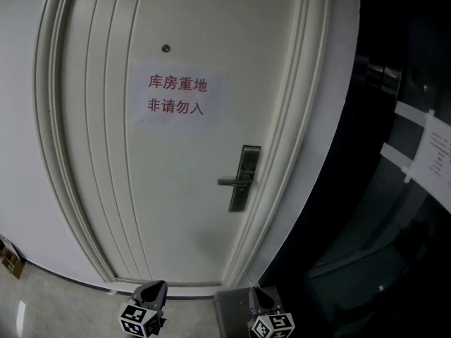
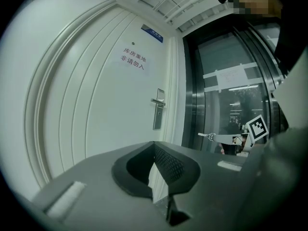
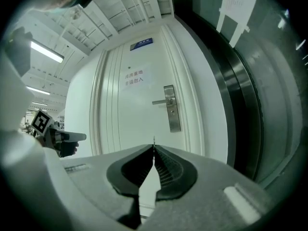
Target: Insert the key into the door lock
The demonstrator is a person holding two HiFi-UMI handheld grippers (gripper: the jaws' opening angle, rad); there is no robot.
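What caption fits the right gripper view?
Right gripper, shut on a metal key, faces the silver lock plate on a white panelled door.

Smooth white paint with a soft sheen on the door [image 1: 176, 210]; brushed grey metal for the lock plate [image 1: 244, 178]; matt paper for the notice [image 1: 180, 97]. Dark, glossy glass wall [image 1: 380, 259] at right. Bright metal for the key [image 2: 206, 135]; matt black ribbed pads [image 3: 166, 170] on the right gripper [image 3: 154, 148].
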